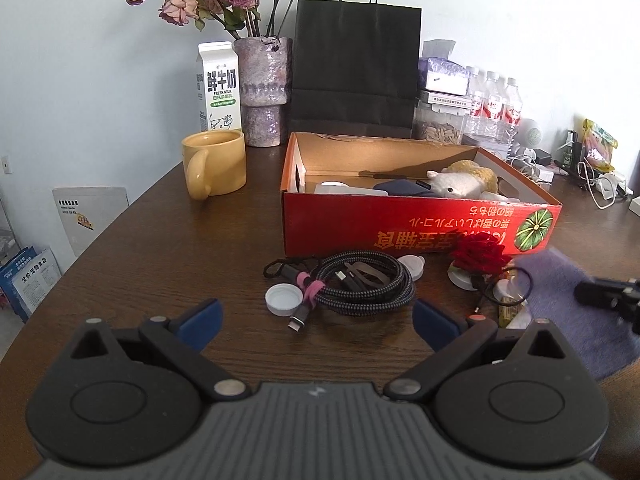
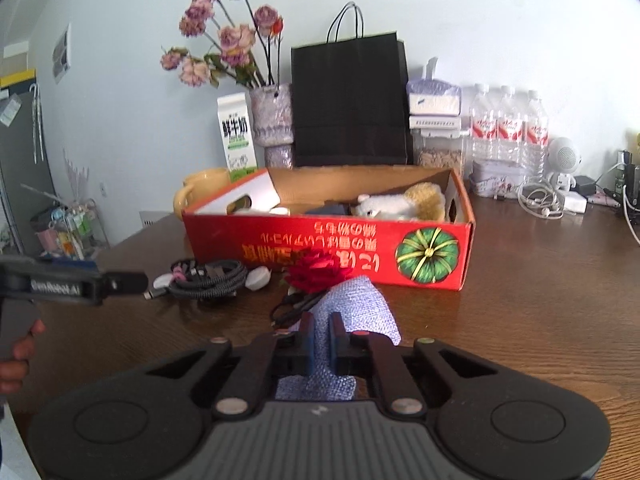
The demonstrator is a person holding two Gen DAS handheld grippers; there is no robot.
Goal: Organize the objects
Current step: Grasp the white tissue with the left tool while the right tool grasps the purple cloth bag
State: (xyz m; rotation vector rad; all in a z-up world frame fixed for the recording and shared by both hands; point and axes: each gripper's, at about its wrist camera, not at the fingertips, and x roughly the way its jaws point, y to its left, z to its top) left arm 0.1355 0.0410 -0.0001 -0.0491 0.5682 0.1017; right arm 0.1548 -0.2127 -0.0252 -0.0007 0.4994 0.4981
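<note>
Right gripper (image 2: 320, 340): jaws drawn close, pinching a fold of the lavender woven cloth (image 2: 360, 308) between the blue pads. Cloth bunches up ahead of the fingers and trails back under the gripper body. Gripper angled down toward the table (image 2: 540, 300), near the front of the red box (image 2: 328, 248).

Left gripper (image 1: 318, 320): jaws wide, nothing between them, hovering low over the table and pointing at the coiled braided cable (image 1: 360, 284) and the white bottle cap (image 1: 284, 299) just left of it.

Step in hand, as I judge it: the cloth has been gripped and is ready to lift; loose items go into the box, which already holds a plush toy (image 2: 396, 202). Next move calls for raising the cloth clear of the red flower (image 2: 316, 274) and the thin black cord (image 2: 292, 308) touching its far edge, then carrying it over the box's near wall.

A hand (image 2: 16, 360) is visible at far left, holding the left gripper's handle.
</note>
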